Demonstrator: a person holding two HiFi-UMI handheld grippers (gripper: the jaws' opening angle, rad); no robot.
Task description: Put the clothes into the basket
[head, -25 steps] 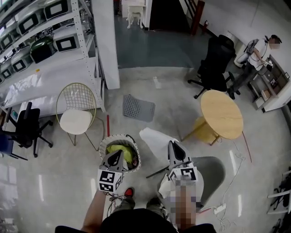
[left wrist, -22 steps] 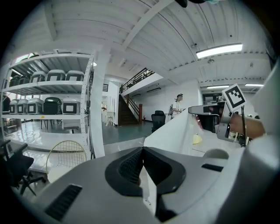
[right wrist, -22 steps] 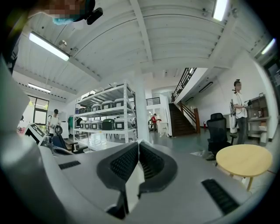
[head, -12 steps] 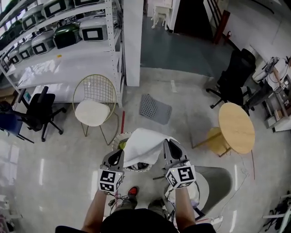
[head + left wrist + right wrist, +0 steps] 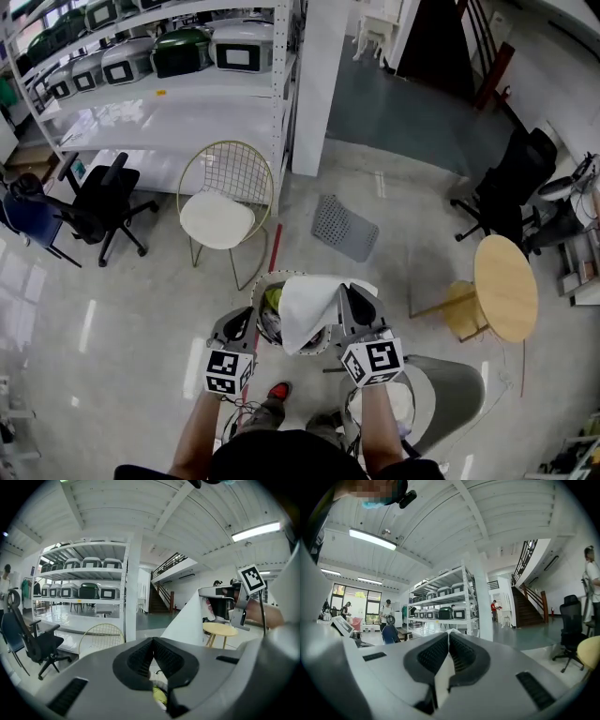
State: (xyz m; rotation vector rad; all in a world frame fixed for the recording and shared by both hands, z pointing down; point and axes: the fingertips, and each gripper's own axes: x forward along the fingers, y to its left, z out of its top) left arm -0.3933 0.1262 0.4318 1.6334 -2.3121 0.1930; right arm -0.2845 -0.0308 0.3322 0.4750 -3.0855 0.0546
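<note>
Clamping a white garment [image 5: 307,309] in the tightly closed right gripper [image 5: 358,294], draping it just left of that gripper over the basket [image 5: 265,282]. Holding the left gripper [image 5: 242,316] closed and empty, the basket just to its right.

No words, numbers, brand names or signs can be read anywhere in these views. The nearest thing to a label is the black-and-white square pattern on the marker cube [image 5: 228,371] of the left gripper [image 5: 246,314] and on the marker cube [image 5: 373,361] of the right gripper [image 5: 352,292]. These are blocky code patterns, not letters or digits. The same kind of pattern shows on the cube [image 5: 253,577] in the left gripper view. The white units [image 5: 239,45] on the shelf [image 5: 169,105] have dark front panels, and any print there is too small to make out.
</note>
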